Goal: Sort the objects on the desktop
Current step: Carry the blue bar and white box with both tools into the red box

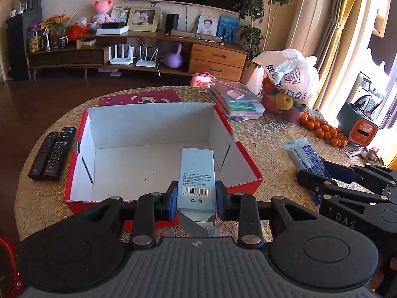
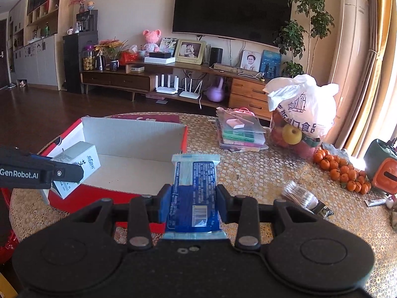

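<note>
1. Table [image 1: 268, 134] with a gold patterned cloth carries everything on view.
2. Red box [image 1: 238, 149], open-topped with a white, bare inside, sits at the middle of the table, its long sides running away from the left wrist camera.
3. A white plastic bag of fruit [image 1: 287, 74] stands at the far right, with a stack of flat folders [image 1: 235, 101] beside it and small oranges [image 1: 322, 129] in front.
4. Two black remotes [image 1: 52, 154] lie side by side just left of the box, pointing away.
5. The left gripper [image 1: 196, 193] is clamped on a pale blue carton [image 1: 197, 173], held over the box's near edge; its long axis points forward into the box, barcode face up, and its near end flap hangs open.
6. The right gripper [image 2: 192, 198] pinches a blue packet [image 2: 193, 188] by its long edges, right of the box and above the cloth, its long axis pointing away.
7. A bundle of cotton swabs [image 2: 299, 196] lies on the cloth right of that gripper.
</note>
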### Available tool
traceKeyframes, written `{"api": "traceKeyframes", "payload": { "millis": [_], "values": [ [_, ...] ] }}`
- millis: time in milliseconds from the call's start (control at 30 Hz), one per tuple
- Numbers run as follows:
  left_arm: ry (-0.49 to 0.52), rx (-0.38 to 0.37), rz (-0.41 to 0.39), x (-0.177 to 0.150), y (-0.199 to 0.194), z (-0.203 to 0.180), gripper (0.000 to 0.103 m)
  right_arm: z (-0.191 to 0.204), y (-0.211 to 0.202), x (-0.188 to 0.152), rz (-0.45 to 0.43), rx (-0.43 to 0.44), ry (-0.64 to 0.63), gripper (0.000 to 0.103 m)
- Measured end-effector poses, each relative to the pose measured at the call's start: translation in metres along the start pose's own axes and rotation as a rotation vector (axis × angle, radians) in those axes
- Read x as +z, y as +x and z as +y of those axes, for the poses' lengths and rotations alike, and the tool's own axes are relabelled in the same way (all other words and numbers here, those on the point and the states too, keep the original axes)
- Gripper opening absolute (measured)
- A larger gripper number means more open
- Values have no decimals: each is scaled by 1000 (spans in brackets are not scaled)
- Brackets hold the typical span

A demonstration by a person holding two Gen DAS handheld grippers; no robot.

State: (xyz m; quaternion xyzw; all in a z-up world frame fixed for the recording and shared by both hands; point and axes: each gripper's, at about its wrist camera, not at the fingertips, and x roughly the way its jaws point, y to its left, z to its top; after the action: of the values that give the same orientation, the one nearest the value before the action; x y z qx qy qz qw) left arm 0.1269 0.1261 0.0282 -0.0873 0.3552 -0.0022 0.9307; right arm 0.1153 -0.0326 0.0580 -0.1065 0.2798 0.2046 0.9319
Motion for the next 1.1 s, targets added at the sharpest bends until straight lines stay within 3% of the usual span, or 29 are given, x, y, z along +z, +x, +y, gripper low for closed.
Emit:
{"api": "traceKeyframes", "payload": {
  "millis": [567, 1100],
  "values": [
    [-44, 87, -1, 9, 7, 66, 29, 46, 36, 34, 25, 74, -86, 37],
    [-35, 91, 46, 23, 50, 94, 29, 71, 94, 46, 108, 81, -134, 37]
  ]
}}
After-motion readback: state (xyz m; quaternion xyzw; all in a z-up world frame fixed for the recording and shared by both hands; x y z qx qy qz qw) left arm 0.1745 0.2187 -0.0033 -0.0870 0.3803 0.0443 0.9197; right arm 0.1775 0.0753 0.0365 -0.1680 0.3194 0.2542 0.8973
